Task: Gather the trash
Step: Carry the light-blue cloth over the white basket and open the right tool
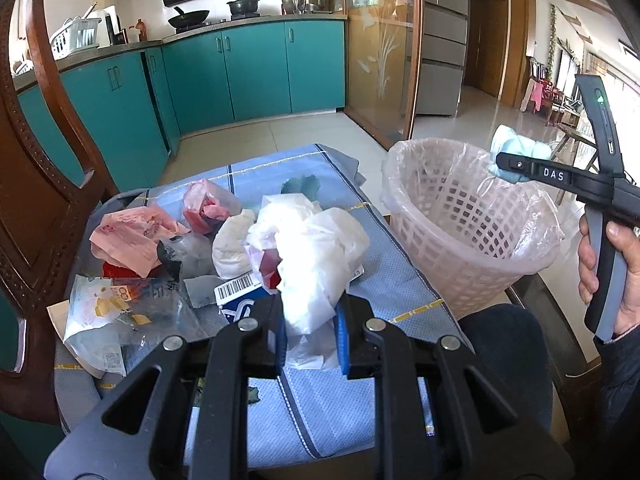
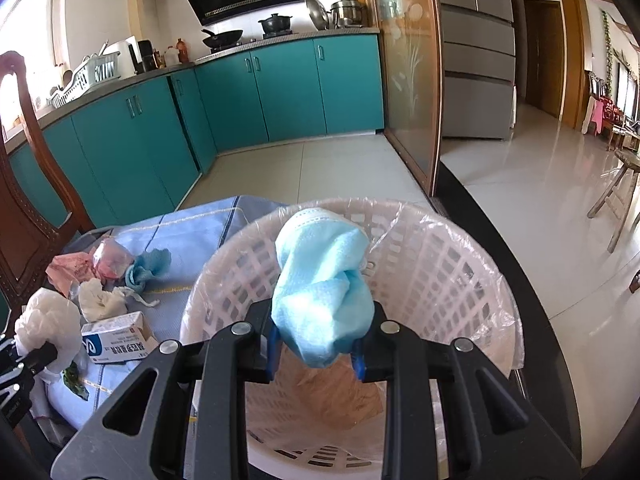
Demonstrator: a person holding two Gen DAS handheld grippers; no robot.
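My left gripper [image 1: 310, 336] is shut on a crumpled white plastic bag [image 1: 316, 264], held above the blue cloth [image 1: 360, 408] on the table. My right gripper [image 2: 316, 350] is shut on a light blue face mask [image 2: 320, 292] and hangs over the mouth of the pale pink lattice basket [image 2: 440, 276], which is lined with a clear bag. In the left wrist view the same basket [image 1: 452, 216] stands to the right, with the right gripper [image 1: 500, 162] and the mask [image 1: 516, 148] over its far rim. The left gripper with the white bag [image 2: 44, 324] shows at the right wrist view's left edge.
Loose trash lies on the cloth: pink wrappers [image 1: 128, 240], a white wad [image 1: 232, 244], a clear snack packet [image 1: 108, 312], a blue-and-white box [image 2: 120, 340], a blue rag [image 2: 146, 270]. A wooden chair back [image 1: 36, 184] rises at the left. Teal cabinets [image 2: 240, 92] stand behind.
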